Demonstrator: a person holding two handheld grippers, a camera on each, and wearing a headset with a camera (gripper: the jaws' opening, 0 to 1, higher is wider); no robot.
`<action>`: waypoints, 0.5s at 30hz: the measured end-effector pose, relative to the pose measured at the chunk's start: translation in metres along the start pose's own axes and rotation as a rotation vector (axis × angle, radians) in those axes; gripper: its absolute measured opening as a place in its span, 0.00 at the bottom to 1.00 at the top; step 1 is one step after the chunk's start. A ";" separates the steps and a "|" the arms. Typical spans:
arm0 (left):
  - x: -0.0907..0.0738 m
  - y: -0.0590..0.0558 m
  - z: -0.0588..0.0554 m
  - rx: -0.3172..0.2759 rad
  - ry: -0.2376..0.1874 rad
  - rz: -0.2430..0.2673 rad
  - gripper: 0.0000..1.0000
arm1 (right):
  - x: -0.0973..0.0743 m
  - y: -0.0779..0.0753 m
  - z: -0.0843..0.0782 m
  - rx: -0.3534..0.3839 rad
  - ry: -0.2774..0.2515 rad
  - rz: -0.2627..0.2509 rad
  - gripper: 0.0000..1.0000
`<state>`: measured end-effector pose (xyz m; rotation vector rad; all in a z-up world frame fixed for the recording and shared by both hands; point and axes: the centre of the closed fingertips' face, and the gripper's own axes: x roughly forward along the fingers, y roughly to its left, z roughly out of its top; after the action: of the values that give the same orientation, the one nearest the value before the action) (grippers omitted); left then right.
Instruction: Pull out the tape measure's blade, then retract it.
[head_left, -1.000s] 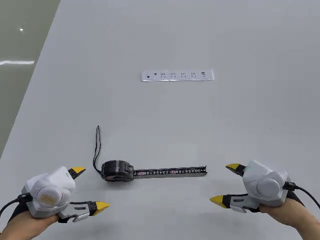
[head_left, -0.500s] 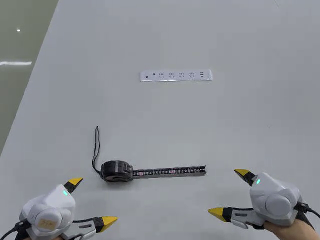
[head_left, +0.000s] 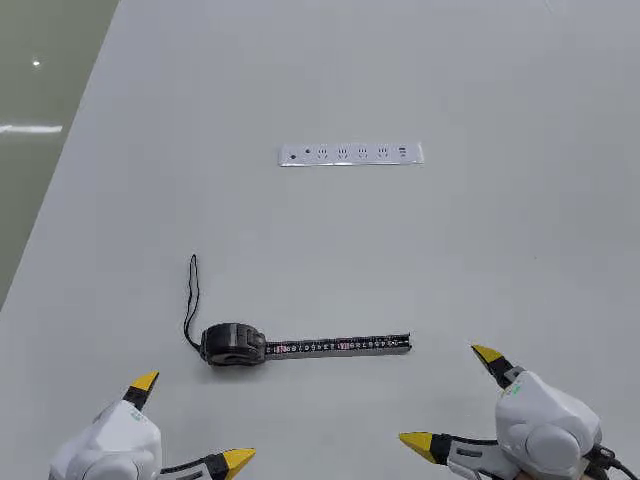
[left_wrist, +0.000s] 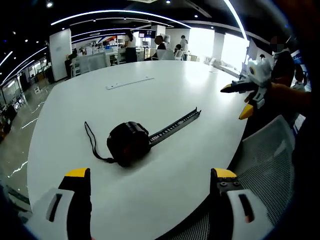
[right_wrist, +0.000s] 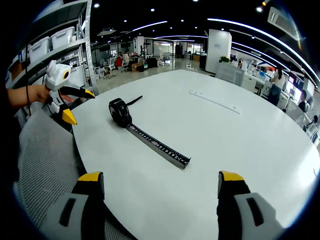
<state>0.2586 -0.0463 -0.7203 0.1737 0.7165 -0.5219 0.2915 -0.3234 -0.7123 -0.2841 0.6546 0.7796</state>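
Note:
A black tape measure (head_left: 233, 344) lies on the white table (head_left: 330, 240), its blade (head_left: 338, 346) drawn out to the right and its wrist cord (head_left: 191, 295) trailing behind. The same case (left_wrist: 128, 143) sits ahead of my left gripper (left_wrist: 150, 177), and the blade (right_wrist: 157, 145) runs toward my right gripper (right_wrist: 160, 180). Both grippers stand open with nothing held, well short of the tape. In the head view the left gripper (head_left: 190, 420) is at the bottom left and the right gripper (head_left: 452, 398) at the bottom right.
A white power strip (head_left: 351, 154) lies flat farther back on the table. The table's left edge (head_left: 50, 205) drops to a green floor. A mesh chair back (right_wrist: 45, 165) and office desks show beyond the table's near edge.
Both grippers have drawn back toward me and lower in the head view, away from the tape measure. The tape measure and its blade have stayed put.

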 end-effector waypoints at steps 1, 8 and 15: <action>0.000 0.000 0.000 0.004 -0.001 0.004 0.99 | 0.000 0.001 0.000 0.003 0.002 -0.001 0.96; -0.001 0.006 0.005 -0.020 -0.027 0.051 0.99 | -0.001 0.000 -0.001 0.033 -0.006 -0.024 0.97; -0.002 0.003 0.006 -0.034 -0.023 0.054 0.99 | -0.001 0.003 0.000 0.040 -0.008 -0.027 0.97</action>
<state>0.2623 -0.0447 -0.7148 0.1550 0.6964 -0.4592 0.2891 -0.3219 -0.7119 -0.2532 0.6572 0.7410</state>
